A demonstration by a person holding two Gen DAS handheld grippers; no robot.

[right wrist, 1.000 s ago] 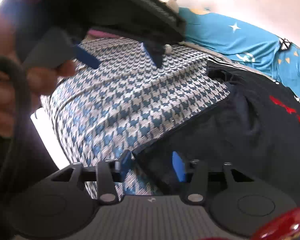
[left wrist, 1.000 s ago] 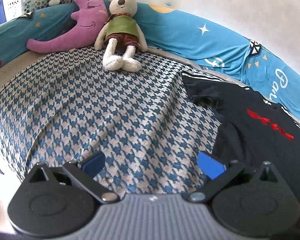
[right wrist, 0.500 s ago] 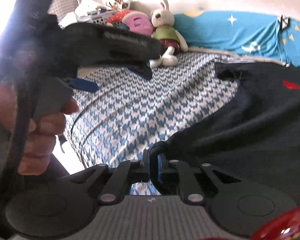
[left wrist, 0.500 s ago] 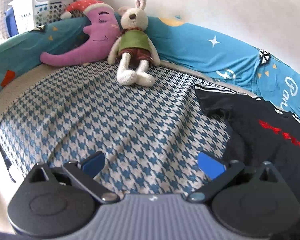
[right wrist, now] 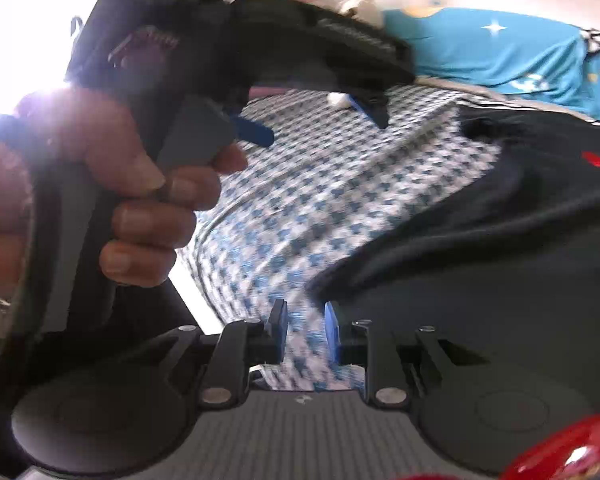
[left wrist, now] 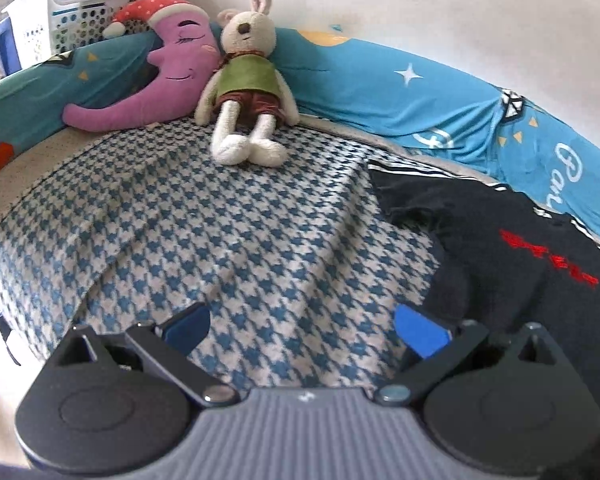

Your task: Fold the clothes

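**A:** So the black shirt (left wrist: pixel 540 280) with the red lettering (left wrist: pixel 548 256) is lying spread on the bed, on the right side of the houndstooth blanket (left wrist: pixel 228 240), its near-left edge draped over the check pattern. How would you go about the grab here?

**B:** Right hand-held gripper (right wrist: pixel 305 326) sits just off that edge, with only blanket showing in the gap. Its jaws are opening and nothing's between them, so I'd say no grip yet. To do it well: come down right on the hem (right wrist: pixel 364 256), pinch only the black fabric and not the blanket under it, then lift before pulling across.

**A:** And the left one?

**B:** Left hand-held gripper (left wrist: pixel 300 326) is spread wide over the blanket, holding nothing. In the right wrist view you see a hand (right wrist: pixel 140 200) gripping its handle. I'd bring it to the same edge further along so the fold stays straight.

**A:** Which way does the shirt lie?

**B:** Hard to say fully, since it runs off the frame. The lettering slants from upper left to lower right, and a dark bunched bit, maybe a sleeve (left wrist: pixel 408 204), points toward the plush rabbit (left wrist: pixel 248 80). My guess is that the long axis runs diagonally, away toward the blue bumper (left wrist: pixel 440 92).
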